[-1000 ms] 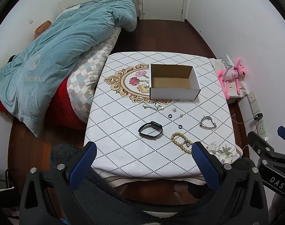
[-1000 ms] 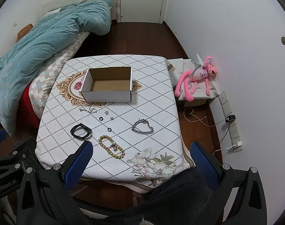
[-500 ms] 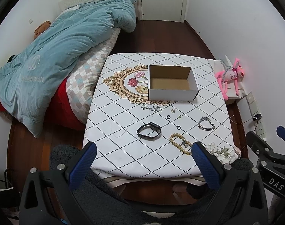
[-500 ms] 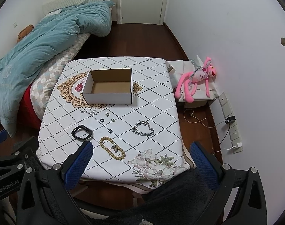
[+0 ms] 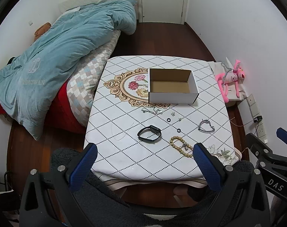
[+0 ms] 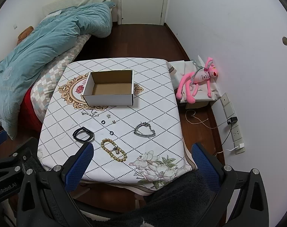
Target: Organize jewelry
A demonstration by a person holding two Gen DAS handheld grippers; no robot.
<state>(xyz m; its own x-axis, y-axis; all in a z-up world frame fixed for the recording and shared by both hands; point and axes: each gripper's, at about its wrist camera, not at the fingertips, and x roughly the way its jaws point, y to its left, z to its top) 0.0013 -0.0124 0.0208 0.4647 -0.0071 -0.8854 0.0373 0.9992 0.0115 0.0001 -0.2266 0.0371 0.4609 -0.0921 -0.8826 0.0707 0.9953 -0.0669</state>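
Observation:
An empty white cardboard box (image 5: pixel 171 86) (image 6: pixel 110 88) stands open on a table with a diamond-pattern cloth (image 5: pixel 124 151). In front of it lie a black wristband (image 5: pixel 149 133) (image 6: pixel 83 134), a wooden bead bracelet (image 5: pixel 181 147) (image 6: pixel 114 150), a silver chain bracelet (image 5: pixel 205 126) (image 6: pixel 144 130), a thin silver chain (image 5: pixel 152 111), two small black rings (image 5: pixel 169 120) (image 5: pixel 179 130) and small earrings (image 5: pixel 176 116). My left gripper (image 5: pixel 144 157) and right gripper (image 6: pixel 141 156) are both open and empty, held above the table's near edge.
A bed with a teal duvet (image 5: pixel 58 56) lies left of the table. A pink plush toy (image 6: pixel 200 77) sits on a box by the right wall, with sockets and cables (image 6: pixel 232 124) on the floor. A closed door (image 6: pixel 143 0) is at the back.
Both grippers have drawn back and up a little, so the table looks slightly smaller and farther. The jewelry and the box have not moved.

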